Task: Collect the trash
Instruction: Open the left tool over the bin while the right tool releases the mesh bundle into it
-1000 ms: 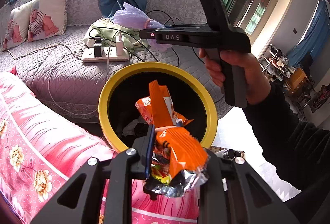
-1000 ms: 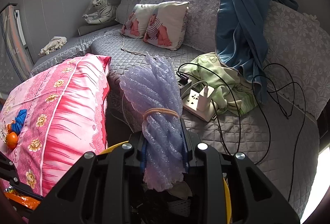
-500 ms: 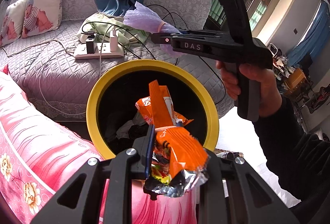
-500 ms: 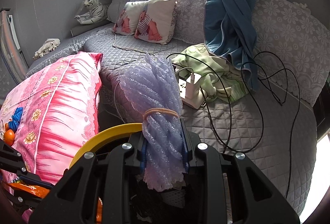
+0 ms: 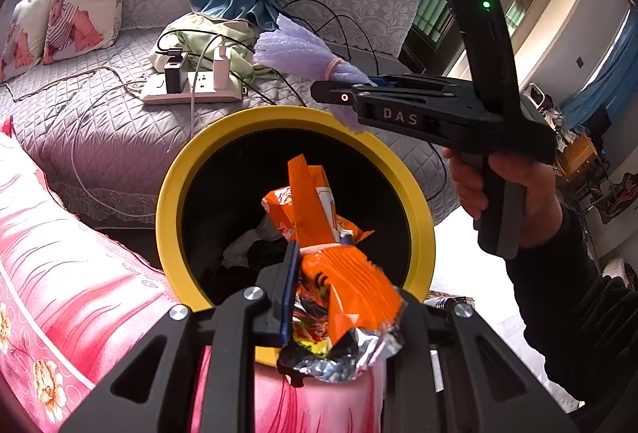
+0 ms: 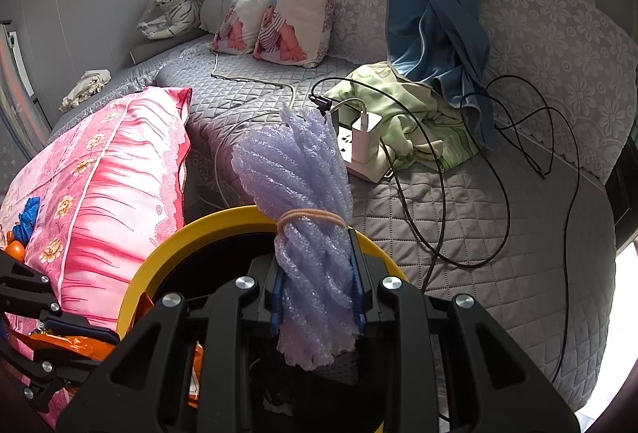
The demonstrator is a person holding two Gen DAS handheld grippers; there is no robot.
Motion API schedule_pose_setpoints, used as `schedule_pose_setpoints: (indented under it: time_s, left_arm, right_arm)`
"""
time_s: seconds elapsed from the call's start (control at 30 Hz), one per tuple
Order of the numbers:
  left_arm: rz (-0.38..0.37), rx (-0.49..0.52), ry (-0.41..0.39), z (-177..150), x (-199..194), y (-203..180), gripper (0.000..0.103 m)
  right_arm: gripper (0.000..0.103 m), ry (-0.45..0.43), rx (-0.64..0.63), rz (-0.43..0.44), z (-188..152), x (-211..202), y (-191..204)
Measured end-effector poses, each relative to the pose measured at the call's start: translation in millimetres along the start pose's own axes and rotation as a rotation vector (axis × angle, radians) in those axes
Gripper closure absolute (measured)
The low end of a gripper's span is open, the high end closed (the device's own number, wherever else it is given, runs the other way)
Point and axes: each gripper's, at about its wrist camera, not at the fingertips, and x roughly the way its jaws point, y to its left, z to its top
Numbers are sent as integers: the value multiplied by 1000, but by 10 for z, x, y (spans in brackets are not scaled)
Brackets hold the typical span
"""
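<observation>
My left gripper (image 5: 339, 293) is shut on a crumpled orange snack wrapper (image 5: 343, 281) with a foil lining, held over the near rim of a yellow-rimmed black bin (image 5: 191, 162). More orange wrapper (image 5: 307, 197) stands up inside the bin. My right gripper (image 6: 315, 297) is shut on a bundle of pale purple foam netting (image 6: 303, 185) tied with an orange rubber band, above the bin's yellow rim (image 6: 191, 233). In the left wrist view the right gripper (image 5: 347, 96), in a person's hand, hangs over the bin's far rim with the netting (image 5: 291, 46) sticking out.
A grey quilted sofa (image 6: 498, 233) surrounds the bin, carrying a white power strip (image 5: 191, 90) with chargers and black cables (image 6: 502, 162), green cloth (image 6: 414, 118) and blue fabric (image 6: 430, 10). A pink floral cushion (image 6: 103, 170) lies left of the bin.
Both grippers have sunk and moved in over the bin with their loads still held. The yellow rim has come into the right wrist view.
</observation>
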Motion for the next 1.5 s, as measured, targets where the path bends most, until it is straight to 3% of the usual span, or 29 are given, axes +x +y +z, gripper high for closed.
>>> schedule_pose_setpoints:
  time_s: [0.8, 0.83, 0.9, 0.97, 1.13, 1.5]
  left_arm:
    - [-21, -44, 6, -39, 72, 32, 82]
    - [-25, -49, 4, -35, 63, 39, 80]
    - [-32, -59, -9, -34, 33, 56, 61]
    - [-21, -61, -23, -36, -1, 71, 55]
    - [-19, -78, -37, -53, -75, 124, 49]
    - [-1, -109, -92, -103, -324, 266, 47]
  right_arm:
    - [77, 72, 2, 1, -177, 83, 24]
    - [77, 68, 4, 1, -176, 77, 24]
    - [73, 62, 13, 8, -167, 65, 13]
    - [72, 62, 19, 6, -155, 61, 1]
    - [65, 58, 20, 4, -139, 39, 7]
    - [61, 46, 6, -11, -56, -61, 96]
